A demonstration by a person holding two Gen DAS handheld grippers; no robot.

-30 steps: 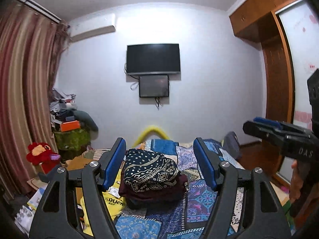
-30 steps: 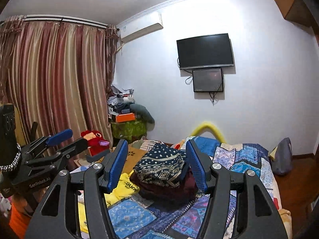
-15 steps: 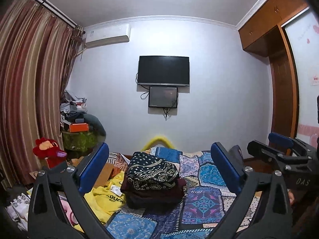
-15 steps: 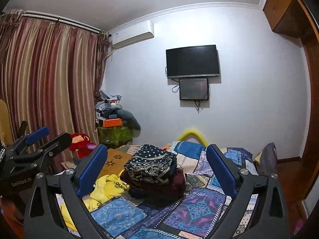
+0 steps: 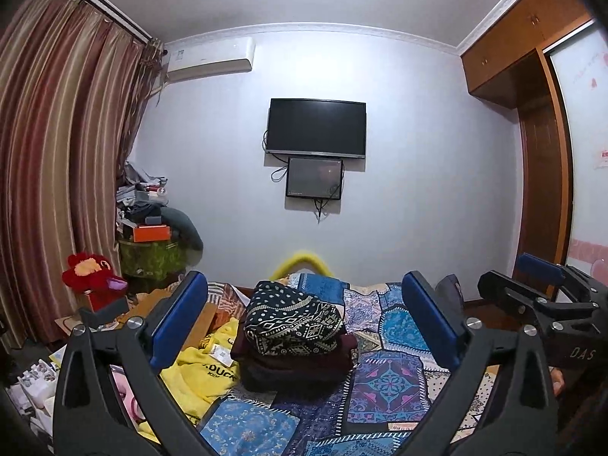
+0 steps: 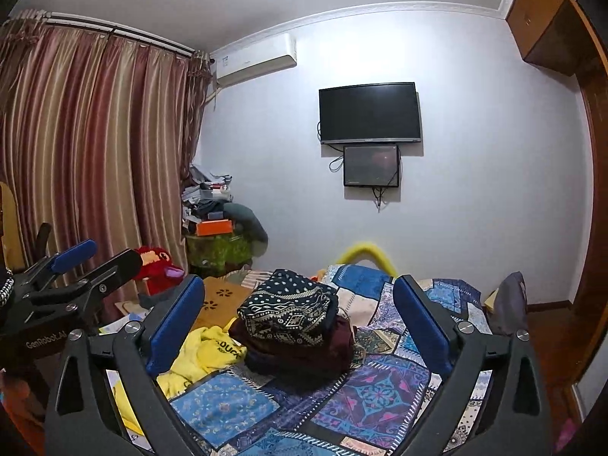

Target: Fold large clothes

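Both pairs of tongs spread from half-closed a second ago to fully wide now, and the folded pile looks further off in both views than it did then. The left tongs (image 5: 304, 319) stand wide open with nothing between the blue pads, pointing level over the bed (image 5: 387, 383). The right tongs (image 6: 298, 319) are likewise spread and empty, held just beside the left ones. Ahead of both, clear of any pad, a stack of folded clothes (image 5: 292, 338) sits on the patchwork bedspread, a patterned dark piece on top of maroon ones. Left of the stack lies a crumpled yellow garment (image 5: 205, 368), unfolded, partly over the bed's edge. Further out are the striped curtain (image 5: 57, 159), a red plush toy (image 5: 91, 273) and a wall television (image 5: 316, 128). By my reading one fold is finished and released; the next move calls for reaching to the yellow garment, pinching two corners and spreading it flat
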